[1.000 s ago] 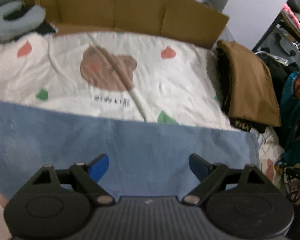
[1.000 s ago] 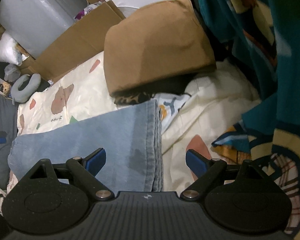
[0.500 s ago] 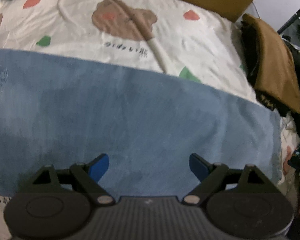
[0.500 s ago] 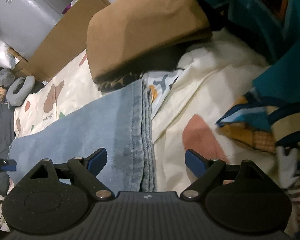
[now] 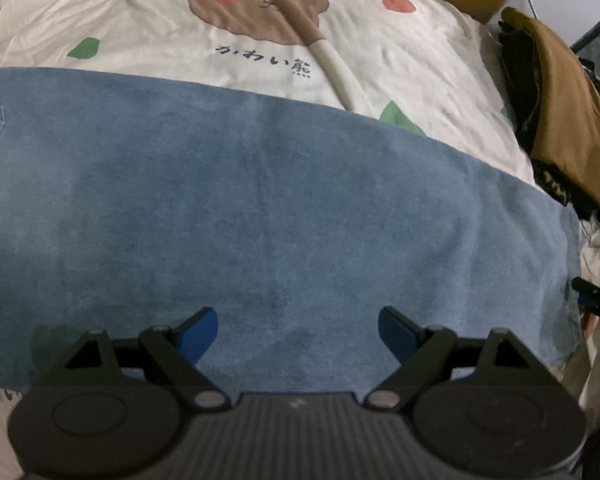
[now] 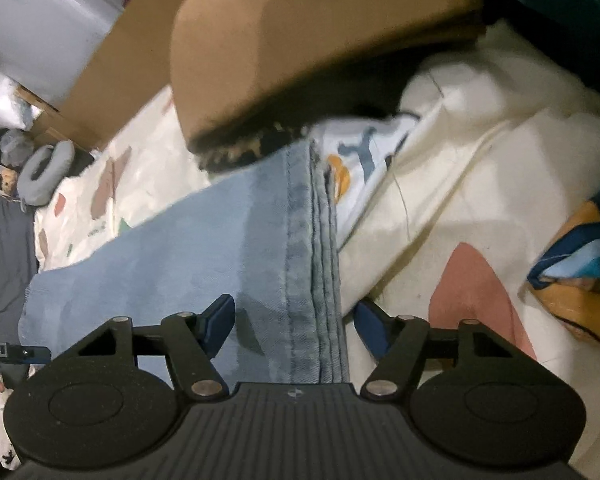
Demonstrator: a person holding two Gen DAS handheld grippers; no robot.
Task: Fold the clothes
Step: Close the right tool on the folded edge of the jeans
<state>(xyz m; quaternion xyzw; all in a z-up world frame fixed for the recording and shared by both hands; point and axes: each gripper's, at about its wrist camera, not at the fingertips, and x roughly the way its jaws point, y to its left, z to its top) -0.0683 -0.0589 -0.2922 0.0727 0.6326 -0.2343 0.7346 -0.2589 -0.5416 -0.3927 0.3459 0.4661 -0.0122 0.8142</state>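
Both grippers have dropped closer to the jeans since the earlier frames, and the denim now fills more of each view. Left gripper (image 5: 298,330): fingers spread wide, holding nothing, low over the broad middle of the jeans (image 5: 260,208). Right gripper (image 6: 294,322): fingers likewise apart and empty, straddling the stacked hems (image 6: 320,264) at the leg end. Jeans: light blue denim, laid flat in a long band across the bed (image 5: 400,40), legs doubled one on the other. Handling, by judgement: fairly heavy, thick, holds a crease, not slippery; best taken at the hem stack, where all layers meet. Beyond, just past the hem: folded brown garment (image 6: 300,36) on a dark pile. Farthest: cardboard (image 6: 132,48).
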